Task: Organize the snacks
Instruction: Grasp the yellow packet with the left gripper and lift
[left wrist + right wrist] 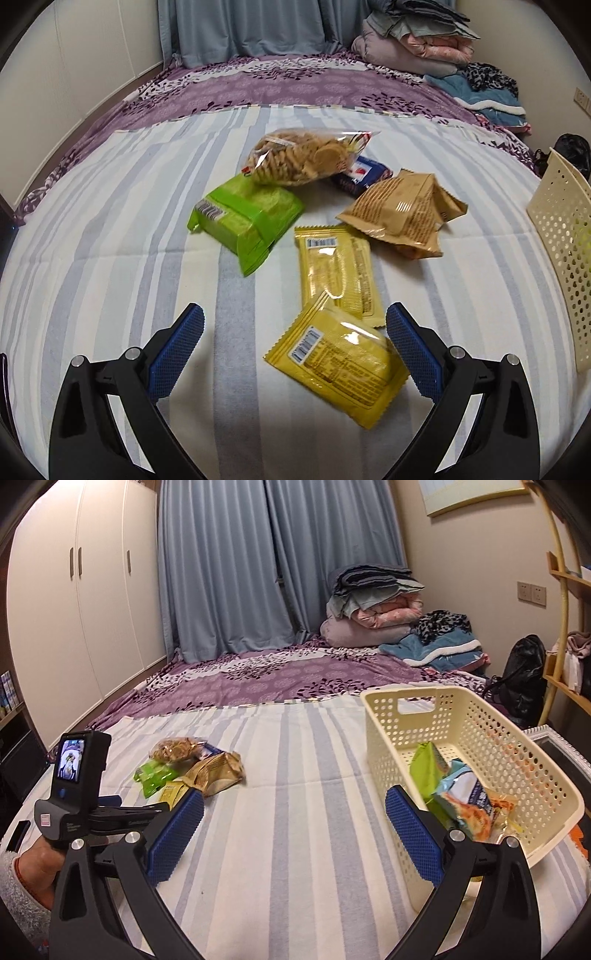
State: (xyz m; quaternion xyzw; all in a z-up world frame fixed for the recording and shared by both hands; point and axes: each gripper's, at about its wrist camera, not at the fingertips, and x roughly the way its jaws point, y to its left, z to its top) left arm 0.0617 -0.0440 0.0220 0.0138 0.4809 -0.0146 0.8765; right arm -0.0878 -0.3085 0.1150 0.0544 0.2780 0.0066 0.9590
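Snacks are in two groups on the striped sheet (pixel 110 229) covering the bed. The loose pile sits around the middle: a clear bag of twisty crackers (pixel 303 157) lies on top of a green pack (pixel 245 219) and a dark blue pack (pixel 364 175), with a crumpled brown packet (pixel 404 216) just beside them. Nearer the front edge there are two yellow packets, the far one (pixel 338 275) partly tucked under the near one (pixel 338 363).

Left gripper (pixel 295 356) hangs over that near yellow packet with its blue pads spread wide. The packet is between them, closer to the right-side pad, but neither pad is squeezing it.

Over at the sheet's right edge sits a cream perforated basket (pixel 480 716), already holding a green bag (pixel 424 771) and a light blue shrimp-picture bag (pixel 467 801), both leaning up against each other. Right gripper (pixel 294 836) is fully spread too, nothing in it, hovering above bare sheet just beside the basket's near corner. From the right wrist view you can see the person's hand (pixel 37 867) in a fuzzy white sleeve (pixel 14 901) holding the other gripper.
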